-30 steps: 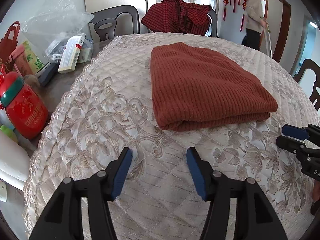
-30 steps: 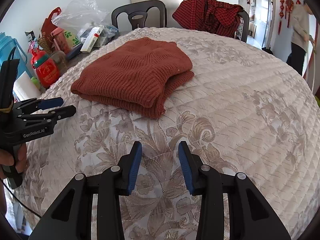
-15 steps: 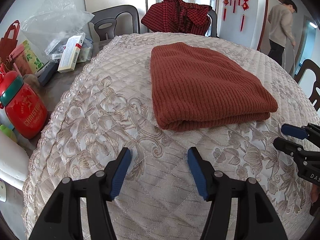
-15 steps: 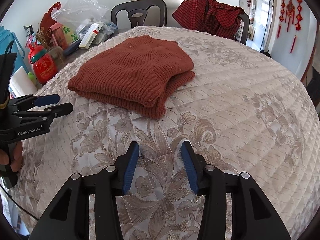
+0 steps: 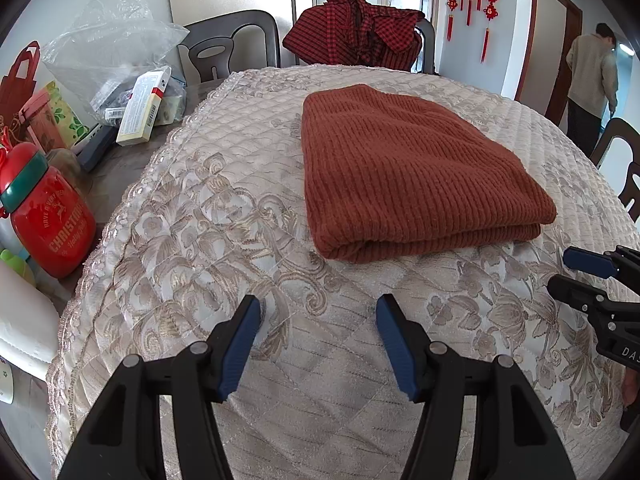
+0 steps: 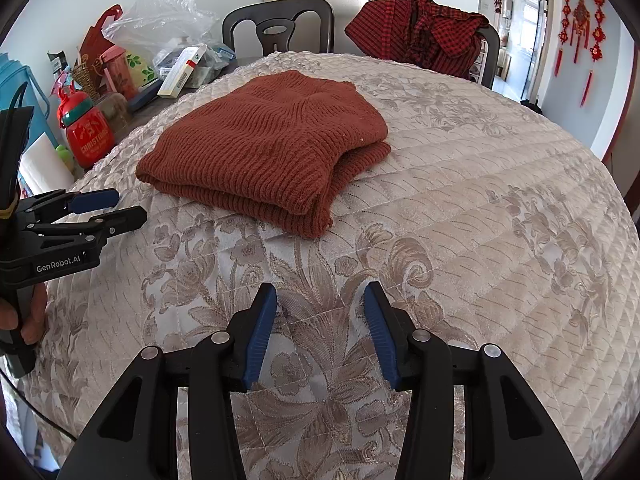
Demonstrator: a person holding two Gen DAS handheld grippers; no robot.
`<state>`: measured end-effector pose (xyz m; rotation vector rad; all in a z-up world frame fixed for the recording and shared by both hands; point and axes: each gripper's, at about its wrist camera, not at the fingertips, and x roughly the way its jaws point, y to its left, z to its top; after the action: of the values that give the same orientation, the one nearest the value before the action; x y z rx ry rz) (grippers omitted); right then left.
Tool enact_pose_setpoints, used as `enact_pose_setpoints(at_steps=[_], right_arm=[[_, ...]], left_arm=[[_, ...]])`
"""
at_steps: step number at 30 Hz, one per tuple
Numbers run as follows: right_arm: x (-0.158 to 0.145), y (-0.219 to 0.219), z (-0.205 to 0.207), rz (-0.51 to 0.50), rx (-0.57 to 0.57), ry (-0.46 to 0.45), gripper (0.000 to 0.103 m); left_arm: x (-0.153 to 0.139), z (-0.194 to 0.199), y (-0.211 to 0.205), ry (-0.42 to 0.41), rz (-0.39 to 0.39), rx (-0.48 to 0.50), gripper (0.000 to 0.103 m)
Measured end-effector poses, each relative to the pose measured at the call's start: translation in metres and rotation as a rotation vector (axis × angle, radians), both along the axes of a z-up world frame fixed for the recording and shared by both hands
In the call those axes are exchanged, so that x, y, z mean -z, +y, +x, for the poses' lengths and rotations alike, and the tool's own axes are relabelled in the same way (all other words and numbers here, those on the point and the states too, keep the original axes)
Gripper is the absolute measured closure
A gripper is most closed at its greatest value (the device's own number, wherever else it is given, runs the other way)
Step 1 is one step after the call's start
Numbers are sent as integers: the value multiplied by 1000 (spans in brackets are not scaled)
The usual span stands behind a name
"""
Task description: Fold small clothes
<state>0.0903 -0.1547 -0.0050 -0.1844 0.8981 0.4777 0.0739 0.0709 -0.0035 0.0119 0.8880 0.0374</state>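
- The rust knit sweater (image 5: 416, 176) sits already folded into a neat stack in the middle of the quilted table cover (image 5: 224, 240), folded edge facing the left gripper.
- The left gripper (image 5: 318, 328) hovers over the cover just short of the sweater, jaws wide apart, holding nothing.
- The right gripper (image 6: 320, 320) is the same deal: jaws apart, empty, low over bare cover and clear of the sweater's corner.
- Looks like the fold on this one is basically done, so it's the between-garments pause.
- Next move is probably grabbing another piece, maybe the red plaid shirt (image 6: 424, 36) draped on the chair behind the table, or sliding the stack aside.
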Motion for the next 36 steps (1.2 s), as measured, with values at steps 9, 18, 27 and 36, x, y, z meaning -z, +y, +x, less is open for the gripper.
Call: enact_pose_setpoints(at_steps=[9, 18, 27, 36], right_arm=[[0, 0, 0, 0, 0, 0, 57], [0, 0, 0, 1, 0, 0, 57], [0, 0, 0, 1, 0, 0, 56], [0, 0, 0, 2, 0, 0, 56]], left_arm=[[0, 0, 1, 0, 1, 0, 39], [0, 0, 1, 1, 2, -2, 36], [1, 0, -1, 8, 11, 5, 26], [2, 1, 6, 17, -17, -3, 23]])
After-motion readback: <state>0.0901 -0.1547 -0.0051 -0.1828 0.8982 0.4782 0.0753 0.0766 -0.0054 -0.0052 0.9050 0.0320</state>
